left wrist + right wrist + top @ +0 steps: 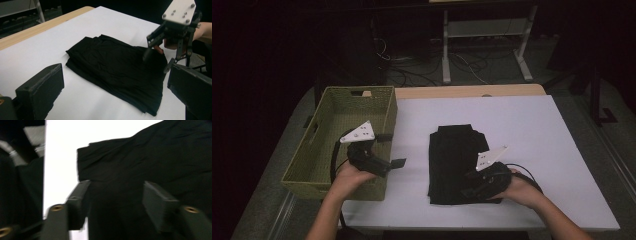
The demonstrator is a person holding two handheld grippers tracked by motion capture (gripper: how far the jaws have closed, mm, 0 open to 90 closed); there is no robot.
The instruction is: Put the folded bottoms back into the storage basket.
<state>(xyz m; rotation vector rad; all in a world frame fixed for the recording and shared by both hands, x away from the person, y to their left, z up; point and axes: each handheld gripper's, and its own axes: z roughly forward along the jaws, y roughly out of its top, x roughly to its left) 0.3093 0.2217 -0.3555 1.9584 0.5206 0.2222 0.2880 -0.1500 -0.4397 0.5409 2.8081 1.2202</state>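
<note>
Garment [455, 162], folded, long axis running away from the person, lies directly under the open-jawed right gripper [472, 186], well apart from the open left gripper [394, 150].

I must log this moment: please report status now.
Left gripper open, beside the basket. Right gripper open over the folded black cloth, which lies flat. Nothing blocks.

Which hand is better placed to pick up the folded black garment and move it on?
Right. The right gripper hangs open over the near edge of the folded black garment, jaws astride the cloth. The left gripper is open too, but apart from it, beside the woven basket.
</note>
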